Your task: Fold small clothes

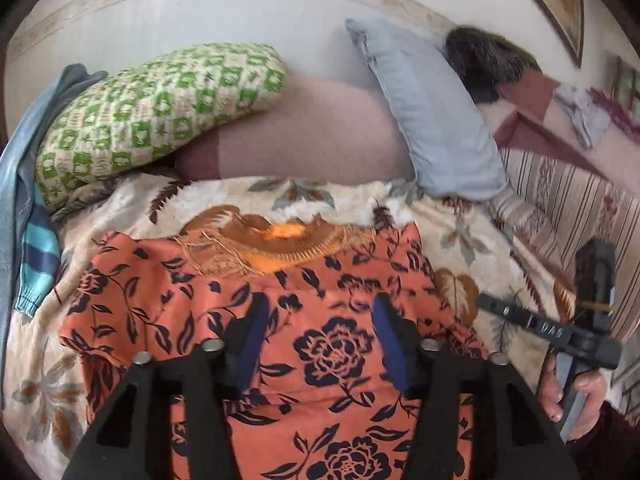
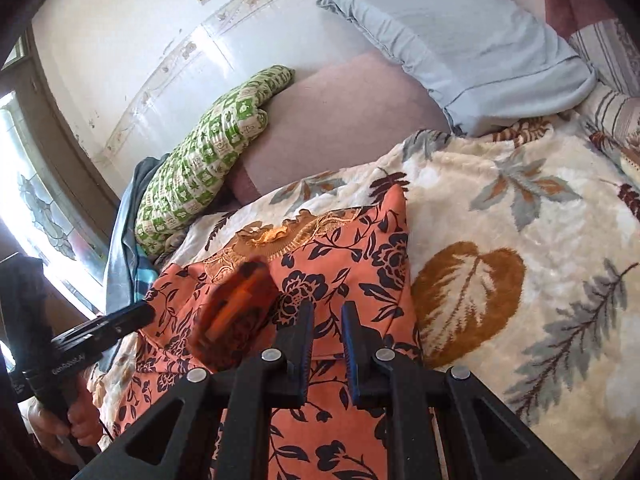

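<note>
garment: orange floral top (image 1: 332, 344) with dark navy flowers, lying flat-ish on the bed's fleece blanket (image 1: 452, 236), orange knit neckline (image 1: 280, 248) pointing toward the pillows
fold state: one side looks flapped over onto the middle, giving a straight folded edge on the right in the right wrist view; blurry orange patch there too, can't tell what it is
left tongs: (image 1: 320, 336) spread wide above the top, blue pads well apart, nothing between them but the fabric lying below, not pinching anything
right tongs: (image 2: 326, 332) narrow gap, nearly closed, right over the top's folded edge; can't tell if any cloth is actually caught in there
hands: a hand (image 1: 568, 400) gripping the right tool's handle at the right edge of the left wrist view; other hand (image 2: 64, 420) on the left tool, bottom left of the right wrist view
pillows: green checked pillow (image 1: 160, 112) at the bed's far left, pale blue pillow (image 1: 432, 112) at the far right, both against the wall
extras: blue striped garment (image 1: 38, 256) bunched at the bed's left edge
</note>
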Motion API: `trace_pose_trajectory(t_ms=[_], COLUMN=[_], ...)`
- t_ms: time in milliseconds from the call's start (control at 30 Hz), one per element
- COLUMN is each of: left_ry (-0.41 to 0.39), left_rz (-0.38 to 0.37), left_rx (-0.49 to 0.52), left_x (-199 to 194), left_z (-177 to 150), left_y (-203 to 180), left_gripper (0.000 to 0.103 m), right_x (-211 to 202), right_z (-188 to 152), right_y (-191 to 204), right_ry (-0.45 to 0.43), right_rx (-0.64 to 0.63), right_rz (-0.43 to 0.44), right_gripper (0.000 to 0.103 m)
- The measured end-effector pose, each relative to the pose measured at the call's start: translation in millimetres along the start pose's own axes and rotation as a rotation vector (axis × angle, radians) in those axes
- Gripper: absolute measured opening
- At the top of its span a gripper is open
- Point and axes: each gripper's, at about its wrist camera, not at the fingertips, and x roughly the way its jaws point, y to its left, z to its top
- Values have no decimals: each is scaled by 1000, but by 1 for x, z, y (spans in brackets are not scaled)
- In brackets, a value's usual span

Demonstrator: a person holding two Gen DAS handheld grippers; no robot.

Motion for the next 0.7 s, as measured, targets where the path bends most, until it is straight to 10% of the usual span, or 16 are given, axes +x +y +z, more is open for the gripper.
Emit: trace_pose_trajectory(t_ms=[133,200,333,600,700], left_ry=[-140,-144,-90,-13,39], left_rz=[146,249,309,396,402], left_rx=[-113,-177,-420,-453,-409], left_x=[-26,-24,-7,28,40], left_z=[14,10,-15,-32,-33], left_y=[64,104,186,211,206], left_gripper=[81,81,81,77,46], right_x=[26,38,67,114,109], right_z=[-3,-8,-9,-18,-17], right_y=[5,7,3,22,28], right_ry=[84,108,197,343,322], right_rx=[49,101,161,78,29], right_rz=[109,141,154,101,84], right_gripper=[37,73,73,31,8])
